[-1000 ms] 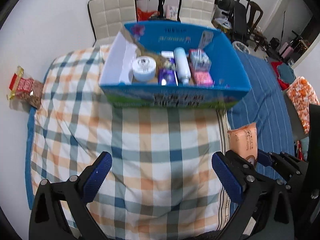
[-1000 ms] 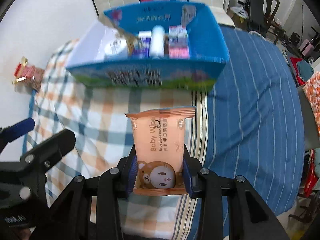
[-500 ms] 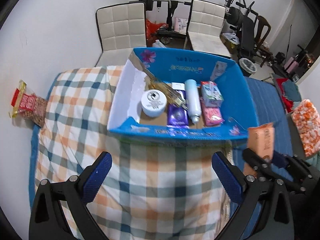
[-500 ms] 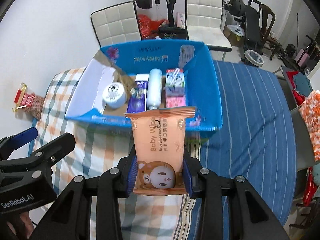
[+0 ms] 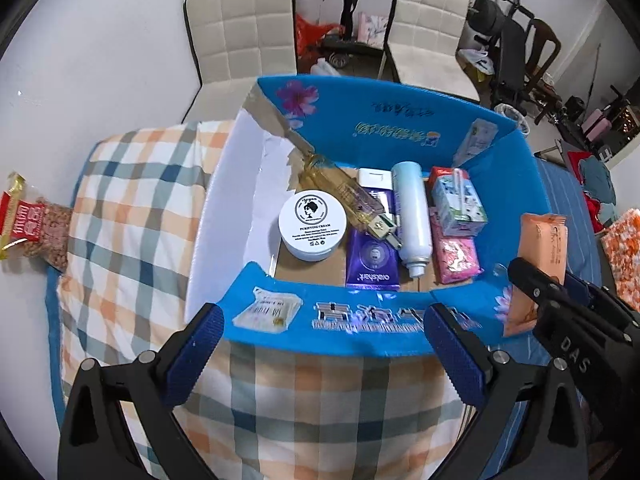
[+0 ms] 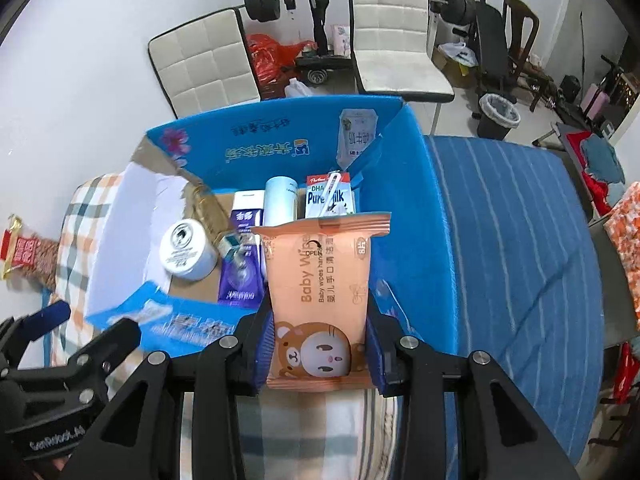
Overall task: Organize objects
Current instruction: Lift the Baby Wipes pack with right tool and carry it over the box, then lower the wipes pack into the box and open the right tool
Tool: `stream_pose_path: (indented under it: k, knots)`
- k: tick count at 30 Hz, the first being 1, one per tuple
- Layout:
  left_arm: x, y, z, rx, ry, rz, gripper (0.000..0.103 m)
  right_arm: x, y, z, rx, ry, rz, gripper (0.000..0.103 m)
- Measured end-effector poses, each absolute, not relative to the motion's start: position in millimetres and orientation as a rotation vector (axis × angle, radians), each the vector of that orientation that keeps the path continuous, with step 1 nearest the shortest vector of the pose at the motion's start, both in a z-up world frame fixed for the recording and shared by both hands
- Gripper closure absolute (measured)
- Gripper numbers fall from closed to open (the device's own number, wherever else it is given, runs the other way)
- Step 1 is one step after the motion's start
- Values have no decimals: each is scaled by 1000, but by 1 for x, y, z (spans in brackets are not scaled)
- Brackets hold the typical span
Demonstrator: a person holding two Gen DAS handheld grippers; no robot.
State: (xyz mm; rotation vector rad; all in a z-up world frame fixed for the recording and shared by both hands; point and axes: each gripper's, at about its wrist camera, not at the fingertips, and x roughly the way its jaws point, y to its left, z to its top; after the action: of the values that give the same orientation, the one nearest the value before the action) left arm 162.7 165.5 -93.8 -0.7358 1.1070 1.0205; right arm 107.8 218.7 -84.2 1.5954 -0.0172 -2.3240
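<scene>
My right gripper (image 6: 320, 344) is shut on an orange pack of baby wipes (image 6: 322, 280) and holds it above the near right corner of the blue box (image 6: 416, 208). The pack also shows in the left wrist view (image 5: 540, 256). The blue box (image 5: 516, 184) holds a white cream jar (image 5: 313, 227), a purple tube box (image 5: 373, 260), a white bottle (image 5: 411, 216), a milk carton (image 5: 458, 202), a pink pack (image 5: 458, 254) and a clear yellow bottle (image 5: 340, 192). My left gripper (image 5: 326, 354) is open and empty above the box's near wall.
The box sits on a plaid cloth (image 5: 128, 216) beside a blue striped cloth (image 6: 520, 240). A bag of nuts (image 5: 30, 228) lies at the far left. Two white chairs (image 5: 240, 32) and gym gear (image 6: 272, 0) stand behind. An orange patterned item (image 5: 622, 252) lies at the right.
Both grippers have moved forward and higher toward the box, so the box looks closer and is seen from above. The wipes pack stays held in my right gripper, now over the box's edge.
</scene>
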Motion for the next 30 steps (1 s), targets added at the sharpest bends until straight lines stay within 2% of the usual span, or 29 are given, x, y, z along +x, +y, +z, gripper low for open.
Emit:
stream_pose_path:
  k: [12,30]
  knots:
    - [169,197,-139,-785,1165,1006,1,65,183,-165,1732,38,-2206,62]
    - [170,208,-152,-797,1183,1000,1,53,154,-210,1854,259,-2107,61]
